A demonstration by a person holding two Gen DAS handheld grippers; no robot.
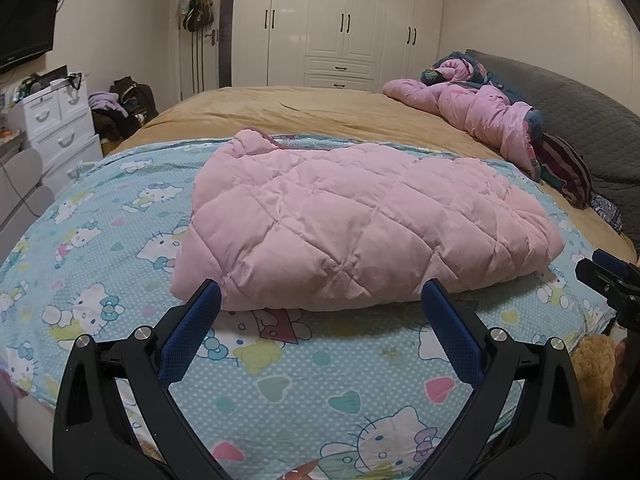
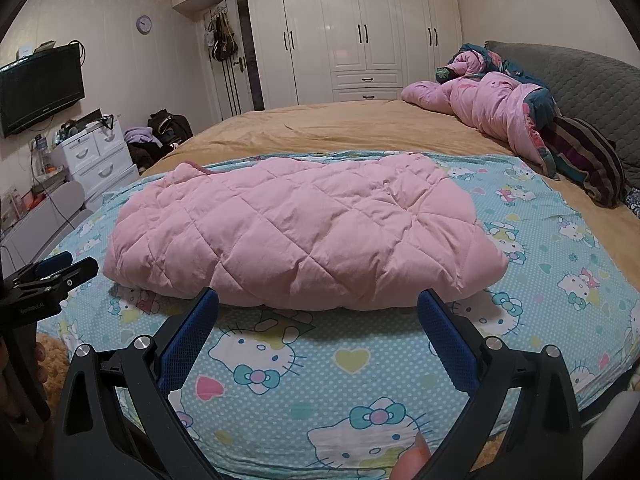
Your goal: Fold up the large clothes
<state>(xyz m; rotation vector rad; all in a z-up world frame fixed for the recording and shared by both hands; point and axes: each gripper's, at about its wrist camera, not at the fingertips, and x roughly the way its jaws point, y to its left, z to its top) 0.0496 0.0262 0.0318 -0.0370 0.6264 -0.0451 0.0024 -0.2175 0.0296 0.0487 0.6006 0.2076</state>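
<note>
Lying folded on the sheet (image 1: 280, 380), the pink jacket (image 1: 360, 220) sits just ahead of both spread-apart, empty tools (image 1: 320, 294) (image 2: 318, 300).

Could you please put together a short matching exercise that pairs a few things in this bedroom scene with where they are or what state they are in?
Things:
1. pink quilted jacket
2. left tool
3. crumpled pink duvet
4. television

Places or states:
A. mounted on the wall
B. open, holding nothing
C. folded on the cartoon-cat sheet
D. bunched up by the grey headboard

Pairs: 1-C, 2-B, 3-D, 4-A
</note>
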